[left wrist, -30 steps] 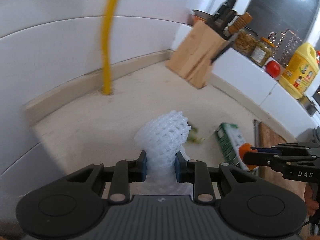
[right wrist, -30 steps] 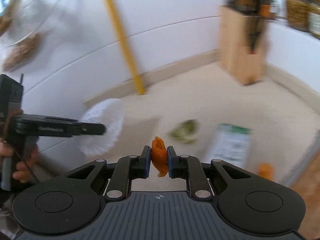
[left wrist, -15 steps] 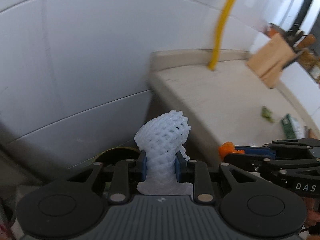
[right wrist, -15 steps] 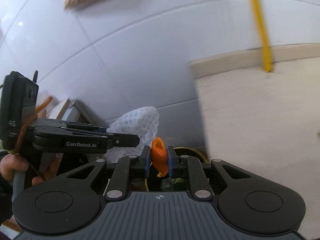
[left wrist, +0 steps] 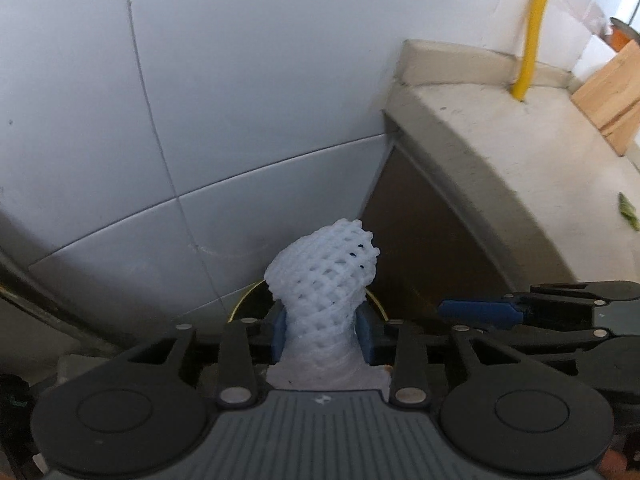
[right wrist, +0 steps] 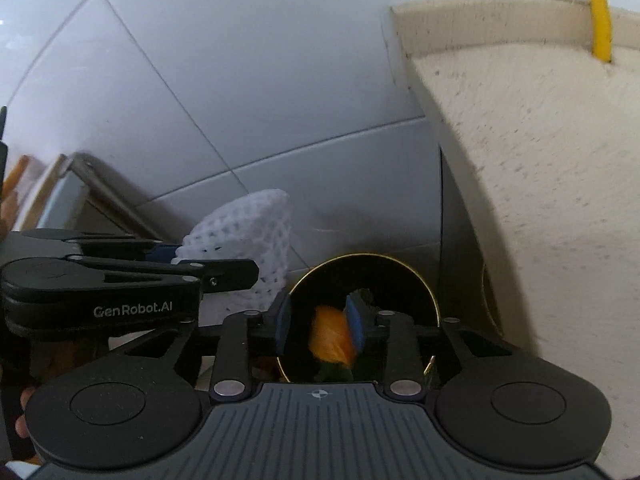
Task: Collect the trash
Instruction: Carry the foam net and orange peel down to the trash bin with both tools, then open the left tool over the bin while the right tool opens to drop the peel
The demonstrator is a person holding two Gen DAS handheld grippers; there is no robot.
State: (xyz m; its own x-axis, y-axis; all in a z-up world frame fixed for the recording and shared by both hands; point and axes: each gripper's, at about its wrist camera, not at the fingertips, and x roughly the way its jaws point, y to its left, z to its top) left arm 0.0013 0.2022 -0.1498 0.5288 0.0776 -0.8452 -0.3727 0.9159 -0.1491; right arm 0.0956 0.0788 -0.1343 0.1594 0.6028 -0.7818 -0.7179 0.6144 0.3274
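My left gripper is shut on a white foam fruit net, which also shows in the right wrist view. It hangs beside the counter's end, above a round black bin with a gold rim. My right gripper is open right over the bin mouth. A blurred orange peel sits between its spread blue pads, touching neither clearly, over the bin. The right gripper's fingers show at the right of the left wrist view.
The beige counter ends just right of the bin, with a yellow pipe at its back, a wooden knife block and a green scrap on it. White tiled wall stands behind the bin.
Both grippers moved further left off the counter and down over the bin. The right gripper's pads spread apart and let go of the orange peel.
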